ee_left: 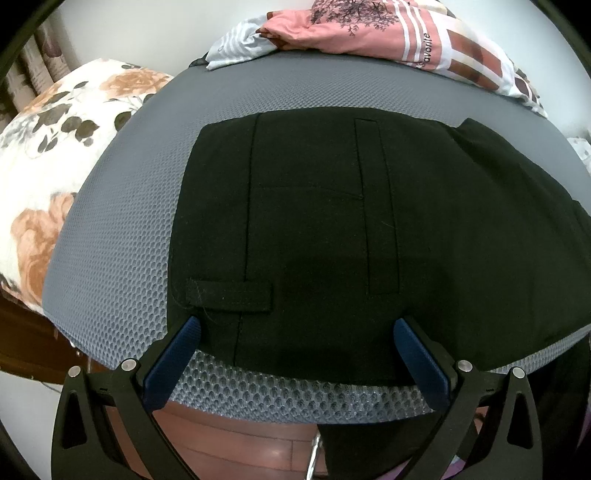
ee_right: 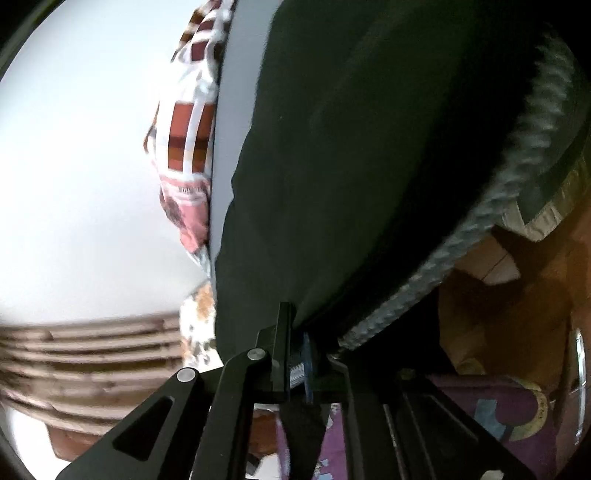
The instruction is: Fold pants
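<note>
Black pants (ee_left: 332,221) lie flat on a grey mesh mattress (ee_left: 122,236), waistband to the left with a belt loop (ee_left: 231,295) near the front edge. My left gripper (ee_left: 295,332) is open, its blue-padded fingers (ee_left: 173,362) straddling the pants' near edge at the mattress front. In the tilted, blurred right wrist view, my right gripper (ee_right: 295,332) is shut on the black pants fabric (ee_right: 351,166), pinching an edge just off the mattress rim (ee_right: 461,240).
A floral pillow (ee_left: 44,155) lies at the left. A pink and white striped blanket (ee_left: 388,33) is bunched at the mattress's far edge, also in the right wrist view (ee_right: 188,140). Wooden floor (ee_left: 240,443) shows below the mattress. A purple mat (ee_right: 517,413) lies on the floor.
</note>
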The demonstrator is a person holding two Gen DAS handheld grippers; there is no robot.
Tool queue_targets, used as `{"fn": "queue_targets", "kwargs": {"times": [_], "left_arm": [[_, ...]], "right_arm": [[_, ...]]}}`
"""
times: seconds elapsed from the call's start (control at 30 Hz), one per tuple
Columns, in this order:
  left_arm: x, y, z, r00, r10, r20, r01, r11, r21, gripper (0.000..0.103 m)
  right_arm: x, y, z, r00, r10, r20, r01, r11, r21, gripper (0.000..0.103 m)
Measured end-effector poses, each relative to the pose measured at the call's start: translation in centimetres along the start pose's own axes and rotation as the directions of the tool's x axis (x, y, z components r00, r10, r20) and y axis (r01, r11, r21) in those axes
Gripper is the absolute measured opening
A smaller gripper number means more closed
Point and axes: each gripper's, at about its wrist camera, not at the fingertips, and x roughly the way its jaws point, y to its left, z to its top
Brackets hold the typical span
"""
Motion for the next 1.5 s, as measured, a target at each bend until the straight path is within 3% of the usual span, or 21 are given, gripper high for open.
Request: {"fn": "queue_targets", "kwargs": {"times": [0.07, 0.17, 0.23, 0.47, 0.6, 0.73, 0.77, 0.87, 0.9, 0.93, 0.97, 1.07, 1.13, 1.27, 1.33, 1.37, 1.5], "left_arm": [[0.0, 0.0, 0.0, 1.0, 0.0, 0.001, 0.0, 1.0, -0.001, 0.103], [0.0, 0.0, 0.0, 1.0, 0.001, 0.002, -0.001, 1.0, 0.0, 0.103], [0.0, 0.0, 0.0, 1.0, 0.0, 0.002, 0.0, 1.0, 0.0, 0.103], [0.1, 0.1, 0.0, 1.0, 0.001, 0.003, -0.001, 1.0, 0.0, 0.103], [0.1, 0.1, 0.0, 1.0, 0.0, 0.004, 0.0, 1.0, 0.0, 0.103], [0.1, 0.2, -0.1, 1.0, 0.001, 0.007, -0.001, 1.0, 0.001, 0.103], [0.1, 0.2, -0.2, 1.0, 0.001, 0.007, -0.001, 1.0, 0.001, 0.103], [0.1, 0.3, -0.2, 1.0, 0.001, 0.011, -0.001, 1.0, 0.002, 0.103], [0.0, 0.3, -0.3, 1.0, 0.001, 0.013, -0.001, 1.0, 0.002, 0.103], [0.0, 0.3, -0.3, 1.0, 0.002, 0.014, -0.002, 1.0, 0.003, 0.103], [0.0, 0.2, -0.3, 1.0, 0.002, 0.015, -0.002, 1.0, 0.002, 0.103], [0.0, 0.1, -0.4, 1.0, 0.004, 0.018, -0.004, 1.0, 0.001, 0.103], [0.0, 0.1, -0.3, 1.0, 0.005, 0.017, -0.005, 1.0, -0.001, 0.103], [0.0, 0.0, -0.4, 1.0, 0.006, 0.017, -0.006, 1.0, -0.002, 0.103], [-0.1, 0.0, -0.4, 1.0, 0.007, 0.018, -0.007, 1.0, -0.002, 0.103], [-0.1, 0.0, -0.4, 1.0, 0.007, 0.019, -0.007, 1.0, -0.002, 0.103], [-0.1, 0.0, -0.4, 1.0, 0.008, 0.02, -0.008, 1.0, -0.002, 0.103]], "right_arm": [[-1.8, -0.8, 1.0, 0.998, 0.02, 0.054, -0.022, 0.999, 0.036, 0.012], [-4.7, -0.9, 2.4, 0.988, -0.016, 0.151, 0.015, 1.0, 0.01, 0.012], [-6.8, -1.2, 3.5, 0.977, -0.057, 0.207, 0.057, 0.998, 0.008, 0.004], [-9.5, -1.4, 4.2, 0.966, -0.077, 0.246, 0.087, 0.996, -0.027, 0.003], [-10.3, -2.6, 4.4, 0.973, -0.026, 0.23, 0.025, 1.0, 0.011, 0.003], [-12.9, -4.0, 4.2, 0.962, 0.018, 0.272, -0.04, 0.997, 0.073, 0.007], [-14.2, -4.5, 4.0, 0.951, -0.011, 0.31, -0.018, 0.996, 0.092, 0.007], [-17.7, -5.6, 3.1, 0.901, -0.091, 0.424, 0.029, 0.988, 0.152, 0.026], [-19.2, -6.1, 3.3, 0.877, -0.113, 0.466, 0.037, 0.985, 0.169, 0.044], [-20.0, -6.1, 3.3, 0.863, -0.129, 0.489, 0.051, 0.984, 0.17, 0.049], [-21.3, -6.1, 3.9, 0.839, -0.161, 0.52, 0.09, 0.983, 0.159, 0.049], [-23.0, -5.7, 5.4, 0.807, -0.197, 0.557, 0.144, 0.98, 0.138, 0.049], [-23.3, -5.5, 6.5, 0.809, -0.203, 0.552, 0.155, 0.979, 0.132, 0.05], [-22.3, -4.7, 8.0, 0.838, -0.181, 0.514, 0.145, 0.983, 0.11, 0.049], [-21.6, -3.3, 7.8, 0.832, -0.235, 0.503, 0.23, 0.97, 0.074, 0.015], [-21.4, -2.2, 7.5, 0.819, -0.274, 0.504, 0.289, 0.956, 0.05, 0.016], [-21.8, -0.8, 7.5, 0.821, -0.239, 0.519, 0.282, 0.959, -0.004, 0.014]]}}
